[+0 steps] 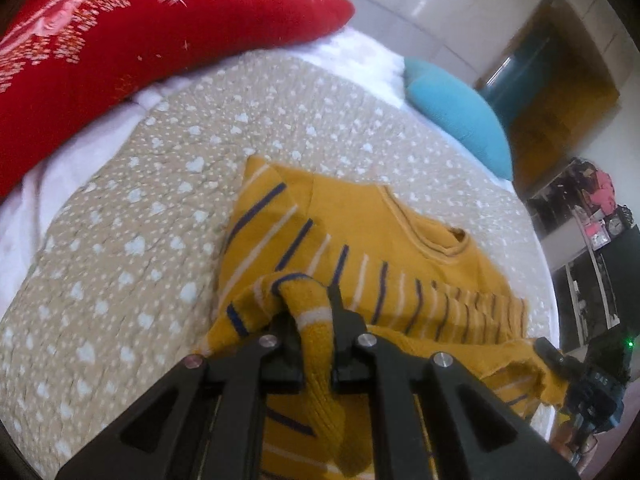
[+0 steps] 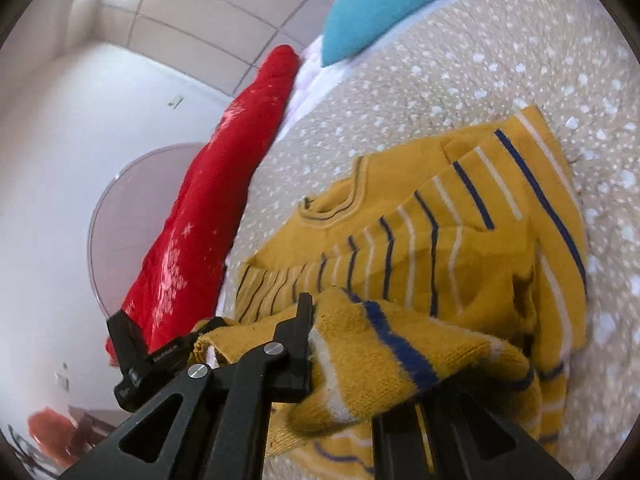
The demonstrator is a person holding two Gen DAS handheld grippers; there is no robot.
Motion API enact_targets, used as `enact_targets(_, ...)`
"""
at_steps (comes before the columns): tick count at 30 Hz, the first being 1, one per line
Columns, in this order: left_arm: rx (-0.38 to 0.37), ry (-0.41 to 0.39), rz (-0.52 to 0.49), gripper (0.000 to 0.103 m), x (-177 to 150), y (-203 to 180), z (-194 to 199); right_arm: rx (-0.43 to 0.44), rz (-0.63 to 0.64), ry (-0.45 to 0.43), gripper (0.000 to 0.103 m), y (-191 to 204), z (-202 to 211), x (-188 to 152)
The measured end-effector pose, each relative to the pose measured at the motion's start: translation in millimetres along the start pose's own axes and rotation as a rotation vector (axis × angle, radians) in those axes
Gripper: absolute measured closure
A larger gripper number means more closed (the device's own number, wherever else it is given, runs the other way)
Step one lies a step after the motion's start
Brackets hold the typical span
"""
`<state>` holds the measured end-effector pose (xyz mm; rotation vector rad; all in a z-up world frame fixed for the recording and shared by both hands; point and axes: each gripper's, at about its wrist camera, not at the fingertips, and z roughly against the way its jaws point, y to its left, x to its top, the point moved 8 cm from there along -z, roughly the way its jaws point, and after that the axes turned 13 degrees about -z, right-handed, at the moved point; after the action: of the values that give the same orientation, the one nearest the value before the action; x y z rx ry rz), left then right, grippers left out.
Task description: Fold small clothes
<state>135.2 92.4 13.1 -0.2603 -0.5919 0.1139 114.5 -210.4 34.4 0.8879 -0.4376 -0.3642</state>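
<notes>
A small mustard-yellow knit sweater (image 1: pixel 360 240) with navy and white stripes lies on the bed, neckline facing away, its sleeves folded in over the body. My left gripper (image 1: pixel 310 312) is shut on the sweater's lower hem and holds it lifted above the bed. My right gripper (image 2: pixel 360 344) is shut on another part of the hem; the sweater (image 2: pixel 440 220) drapes over its right finger and hides it. The right gripper also shows at the lower right of the left wrist view (image 1: pixel 560 360), and the left gripper at the lower left of the right wrist view (image 2: pixel 132 356).
The bed has a beige quilt with white hearts (image 1: pixel 140 220). A red pillow (image 1: pixel 120 40) and a turquoise cushion (image 1: pixel 456 116) lie at its far edge on a white sheet (image 1: pixel 60 168). Shelves with clutter (image 1: pixel 592 220) stand beyond the bed's right side.
</notes>
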Motion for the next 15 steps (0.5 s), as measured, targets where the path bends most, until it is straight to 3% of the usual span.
enact_targets(3,-0.033,0.037,0.066,0.082,9.9,5.9,-19.6,0.012,-0.066,0.010,0.090,-9.3,-15.3,19.5)
enact_targets(5,-0.055,0.049,0.095,0.062,13.8,8.3,-30.3,0.035,-0.117,0.014,0.088,-16.4,-23.2,33.7)
enact_targets(8,-0.076,0.046,0.113,0.049,18.1,9.2,-38.7,0.056,-0.169,-0.004,0.077,-25.6,-29.2,52.0)
enact_targets(10,-0.087,0.041,0.120,0.042,19.3,9.3,-43.1,0.074,-0.206,-0.019,0.070,-32.5,-32.1,65.5)
enact_targets(15,-0.128,0.034,0.133,0.035,24.7,10.4,-43.5,0.069,-0.233,-0.014,0.069,-41.5,-41.9,78.1)
